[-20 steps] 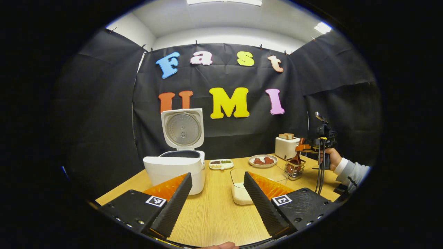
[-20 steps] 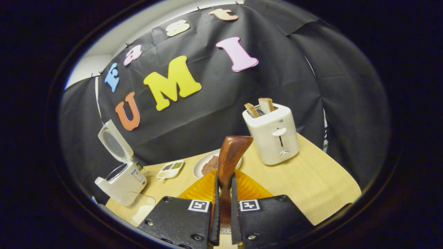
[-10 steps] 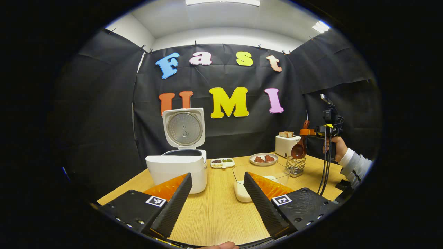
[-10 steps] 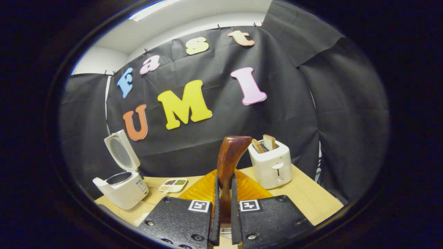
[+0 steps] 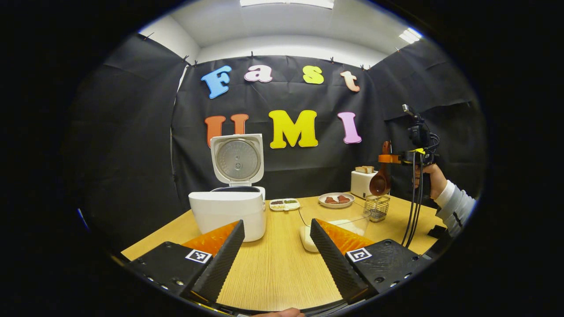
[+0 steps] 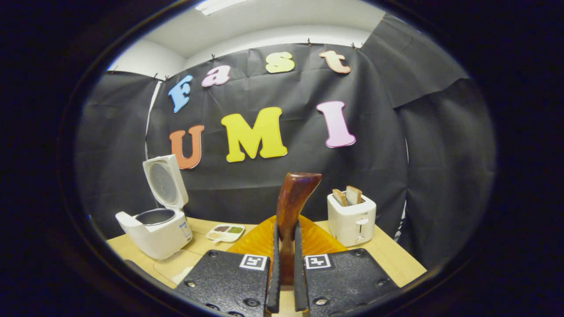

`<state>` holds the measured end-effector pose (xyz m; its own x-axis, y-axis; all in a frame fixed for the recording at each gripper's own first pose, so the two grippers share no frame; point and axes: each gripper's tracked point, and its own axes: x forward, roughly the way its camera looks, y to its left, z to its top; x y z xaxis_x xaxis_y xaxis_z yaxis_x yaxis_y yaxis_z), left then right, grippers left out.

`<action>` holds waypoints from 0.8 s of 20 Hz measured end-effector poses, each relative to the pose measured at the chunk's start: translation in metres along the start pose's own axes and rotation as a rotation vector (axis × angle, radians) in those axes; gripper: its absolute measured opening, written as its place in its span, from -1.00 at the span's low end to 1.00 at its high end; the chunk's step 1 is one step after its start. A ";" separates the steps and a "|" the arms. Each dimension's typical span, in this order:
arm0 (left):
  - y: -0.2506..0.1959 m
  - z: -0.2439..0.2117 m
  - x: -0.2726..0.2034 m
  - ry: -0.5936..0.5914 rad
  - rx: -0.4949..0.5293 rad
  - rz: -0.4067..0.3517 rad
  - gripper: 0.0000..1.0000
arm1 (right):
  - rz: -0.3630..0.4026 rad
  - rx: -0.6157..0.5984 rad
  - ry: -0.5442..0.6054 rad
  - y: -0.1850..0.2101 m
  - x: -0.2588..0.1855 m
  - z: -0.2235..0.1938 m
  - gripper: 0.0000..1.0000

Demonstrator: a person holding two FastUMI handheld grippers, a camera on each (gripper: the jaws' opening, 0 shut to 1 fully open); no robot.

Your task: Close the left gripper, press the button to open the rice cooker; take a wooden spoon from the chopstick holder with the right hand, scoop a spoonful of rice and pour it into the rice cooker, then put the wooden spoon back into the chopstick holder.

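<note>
In the left gripper view, the left gripper hangs low over the table with its fingers spread wide and nothing between them. Beyond the left finger stands the cooker, its lid tipped up and the pot open. Beyond the right finger sits a clear rice box, partly hidden by that finger. Between the two fingertips and farther back lie a small divided dish and a plate. Off to the right of the right finger, a wire holder stands on the table, and the spoon hangs just above it, bowl down, apart from its rim. The right gripper clamps the spoon's handle, held by a hand in a pale sleeve. Behind the holder is a toaster. In the right gripper view, the right gripper has its fingers drawn narrow, both pressing on the spoon, whose handle end rises upright above the fingertips. Left of the fingers is the cooker with its lid up; the divided dish lies between it and the fingers. Right of the fingers stands the toaster with two slices of bread in its slots.
</note>
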<state>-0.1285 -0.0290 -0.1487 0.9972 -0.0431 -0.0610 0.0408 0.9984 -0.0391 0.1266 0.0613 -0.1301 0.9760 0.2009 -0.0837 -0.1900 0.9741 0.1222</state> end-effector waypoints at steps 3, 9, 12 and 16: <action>0.011 -0.003 -0.003 -0.004 0.002 0.024 0.91 | 0.046 -0.032 0.000 0.037 -0.006 0.000 -0.64; 0.027 -0.008 -0.013 -0.013 -0.012 0.044 0.91 | 0.167 -0.048 0.029 0.112 -0.017 -0.012 -0.64; 0.038 -0.014 -0.015 -0.003 -0.037 0.053 0.91 | 0.189 -0.074 0.053 0.140 -0.013 -0.031 -0.64; 0.056 -0.010 -0.020 -0.020 -0.023 0.093 0.92 | 0.088 -0.113 0.046 0.143 0.004 -0.066 -0.64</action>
<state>-0.1467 0.0271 -0.1592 0.9977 0.0504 -0.0451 -0.0529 0.9969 -0.0576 0.0968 0.2079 -0.1782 0.9499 0.2876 -0.1227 -0.2875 0.9576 0.0191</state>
